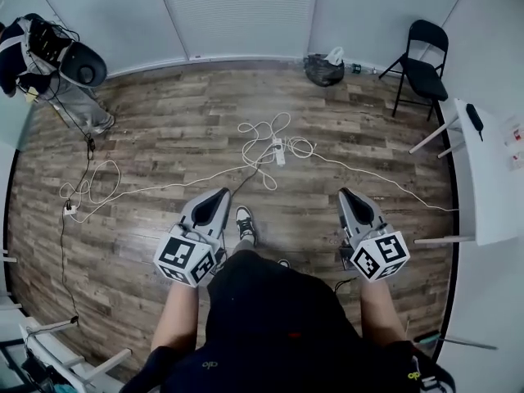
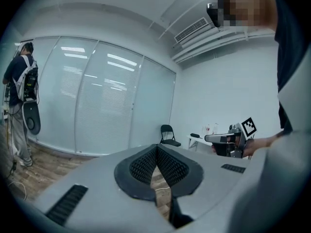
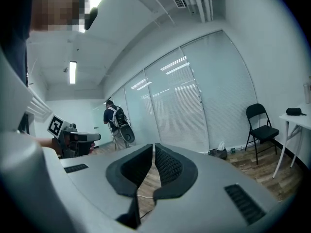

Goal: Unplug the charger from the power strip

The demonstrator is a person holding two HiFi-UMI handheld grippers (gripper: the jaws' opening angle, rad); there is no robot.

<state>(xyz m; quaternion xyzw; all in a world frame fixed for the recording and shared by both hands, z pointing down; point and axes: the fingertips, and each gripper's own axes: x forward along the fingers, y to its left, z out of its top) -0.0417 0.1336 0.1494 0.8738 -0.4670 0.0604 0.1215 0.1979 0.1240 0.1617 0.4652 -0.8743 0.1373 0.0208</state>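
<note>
Head view: the strip (image 1: pixel 279 151) lies on the floor (image 1: pixel 164 121) among white cords (image 1: pixel 260 128), well ahead of the left gripper (image 1: pixel 223 193) and right gripper (image 1: pixel 343 192) (charger too small to make out). Left gripper view: pads together, empty. Right gripper view: likewise closed on nothing.

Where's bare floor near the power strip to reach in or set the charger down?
Bare floor lies beyond the power strip toward the bag, and on the near side between the right gripper and the shoe. Crowded: white cable loops ring the strip's left, far and right sides, and one trails left across the boards.
</note>
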